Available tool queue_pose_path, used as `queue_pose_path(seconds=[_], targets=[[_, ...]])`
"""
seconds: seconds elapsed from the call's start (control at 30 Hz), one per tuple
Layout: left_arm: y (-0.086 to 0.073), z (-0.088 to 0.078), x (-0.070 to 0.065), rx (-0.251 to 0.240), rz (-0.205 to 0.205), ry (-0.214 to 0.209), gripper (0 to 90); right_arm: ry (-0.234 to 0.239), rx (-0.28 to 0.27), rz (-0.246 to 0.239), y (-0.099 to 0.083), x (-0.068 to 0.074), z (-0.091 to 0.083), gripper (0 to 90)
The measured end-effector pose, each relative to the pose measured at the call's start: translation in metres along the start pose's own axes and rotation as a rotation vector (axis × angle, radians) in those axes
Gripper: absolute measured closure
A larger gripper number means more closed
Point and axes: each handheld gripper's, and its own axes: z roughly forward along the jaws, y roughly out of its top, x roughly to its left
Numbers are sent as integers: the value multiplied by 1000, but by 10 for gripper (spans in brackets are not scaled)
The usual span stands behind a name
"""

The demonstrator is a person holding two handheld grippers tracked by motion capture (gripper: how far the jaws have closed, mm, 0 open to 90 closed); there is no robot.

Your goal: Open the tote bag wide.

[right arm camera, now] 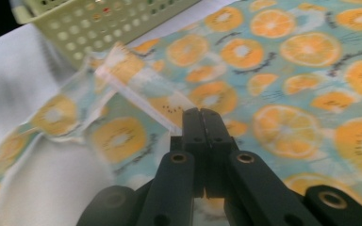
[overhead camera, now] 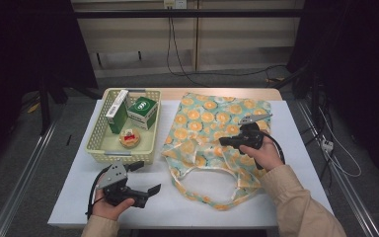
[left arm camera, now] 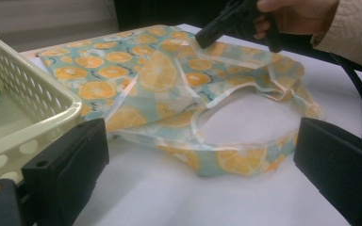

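A fabric bag (overhead camera: 202,121) printed with orange slices on pale blue lies flat on the white table, its handles looping toward the front edge. My right gripper (overhead camera: 223,141) sits over the bag's middle, shut on a fold of its upper layer near the mouth. In the right gripper view the jaws (right arm camera: 201,117) meet at a pale hem of the bag (right arm camera: 301,70). The left gripper view has that gripper (left arm camera: 203,36) lifting the cloth (left arm camera: 160,75) slightly. My left gripper (overhead camera: 147,177) is open and empty above the table's front left, facing the bag's handles (left arm camera: 245,160).
A cream perforated basket (overhead camera: 103,153) stands at the table's back left, close to the bag's left edge. It holds two green-and-white boxes (overhead camera: 143,111) and a small round item (overhead camera: 129,138). Bare white table (overhead camera: 286,163) lies around the bag.
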Motion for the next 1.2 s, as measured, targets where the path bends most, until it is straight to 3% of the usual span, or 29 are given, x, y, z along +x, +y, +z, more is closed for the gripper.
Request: queue_pose_path(seconds=[0.17, 0.37, 0.47, 0.7, 0.77, 0.87, 0.93, 1.03, 1.2], targets=[[-1, 0, 0, 0, 0, 0, 37, -44, -36, 35, 4, -20, 3, 900], [-1, 0, 1, 3, 3, 1, 37, -87, -12, 78, -2, -35, 10, 896], [-2, 1, 1, 4, 0, -2, 37, -105, -16, 108, -6, -39, 8, 806], [-1, 0, 1, 5, 14, 5, 37, -138, -47, 68, 2, -24, -7, 576], [-1, -1, 0, 0, 1, 4, 37, -150, -43, 55, 4, -20, -11, 556], [-1, -3, 1, -7, -2, 9, 37, -119, -64, 46, 7, -8, -21, 510], [-1, -4, 2, -9, -5, 10, 37, -100, -69, 32, 6, 2, -26, 508], [-2, -5, 3, -6, -7, 14, 37, -90, -29, -23, 3, 19, -31, 513], [-1, -5, 2, -11, -5, 14, 37, -19, -10, -101, -5, 49, -36, 681]])
